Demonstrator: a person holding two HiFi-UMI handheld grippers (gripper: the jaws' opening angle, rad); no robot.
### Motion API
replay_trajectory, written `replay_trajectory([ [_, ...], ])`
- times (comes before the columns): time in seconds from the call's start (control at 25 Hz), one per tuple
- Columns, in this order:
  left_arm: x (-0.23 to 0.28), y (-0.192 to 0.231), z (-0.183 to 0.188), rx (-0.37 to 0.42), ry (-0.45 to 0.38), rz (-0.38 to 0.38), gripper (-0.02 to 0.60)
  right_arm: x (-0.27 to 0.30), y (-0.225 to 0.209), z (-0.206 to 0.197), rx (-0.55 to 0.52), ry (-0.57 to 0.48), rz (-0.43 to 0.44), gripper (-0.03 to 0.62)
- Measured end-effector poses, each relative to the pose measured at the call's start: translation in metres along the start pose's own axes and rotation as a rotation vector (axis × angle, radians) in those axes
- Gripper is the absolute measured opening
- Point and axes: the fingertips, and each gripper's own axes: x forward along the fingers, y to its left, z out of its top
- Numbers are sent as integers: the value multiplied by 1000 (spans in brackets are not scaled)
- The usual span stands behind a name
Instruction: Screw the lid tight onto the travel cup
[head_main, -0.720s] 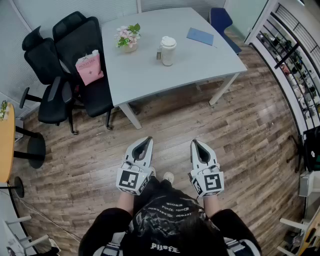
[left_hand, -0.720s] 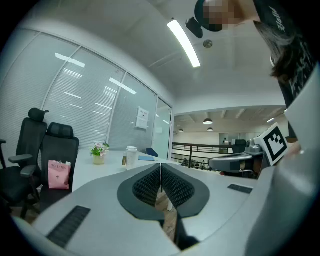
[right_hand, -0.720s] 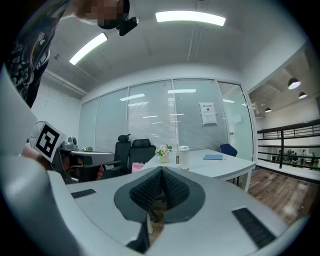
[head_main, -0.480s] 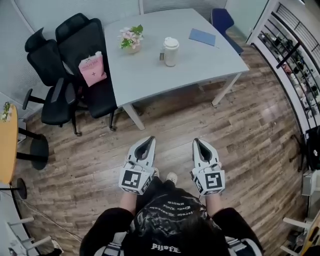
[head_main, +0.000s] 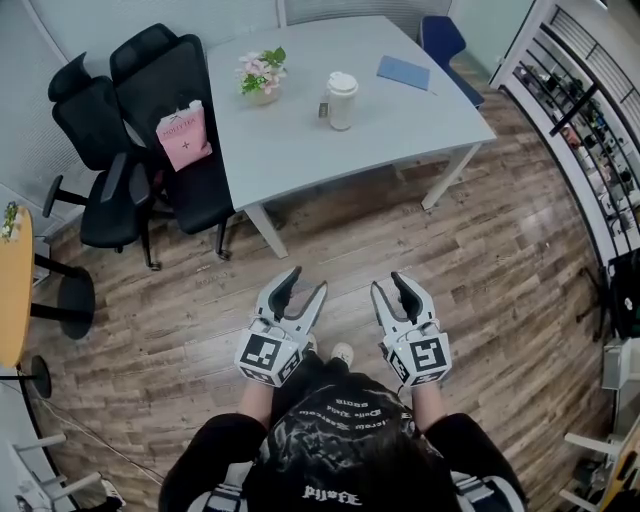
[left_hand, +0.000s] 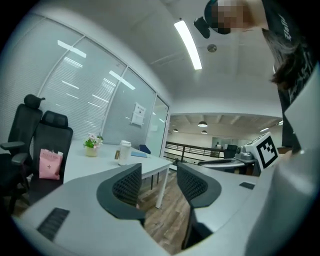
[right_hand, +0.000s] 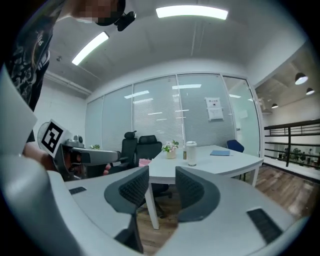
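In the head view the travel cup (head_main: 341, 103) stood upright on the grey surface (head_main: 300, 150), its lid (head_main: 342, 81) apparently seated on top. The left gripper (head_main: 305, 282) and right gripper (head_main: 390, 283) hung over the wooden floor (head_main: 480, 260), well apart from the cup, each with its fingers spread and nothing between them. The left gripper view showed those parted fingers framing only floor, with the cup far beyond them. The right gripper view showed likewise, so I judged the task not yet begun: reaching the cup, steadying it and twisting the lid tight were all left to do.
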Motion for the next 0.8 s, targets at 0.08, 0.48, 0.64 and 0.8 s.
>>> replay_trajectory([
  [0.08, -1, -2, -5, -1, 17, -19, 272, -1, 3, 2, -1, -3, 25, 200],
  [0.48, 3, -17, -4, 56, 57, -31, 318, -1, -5, 20, -34, -46, 70, 330],
  [0.64, 7, -16, -3, 81, 40, 25, 318, 1, -10, 18, -33, -38, 107, 337],
  [0.8, 17, -9, -1, 55, 10, 43, 313, 13, -17, 12, -30, -15, 113, 334],
])
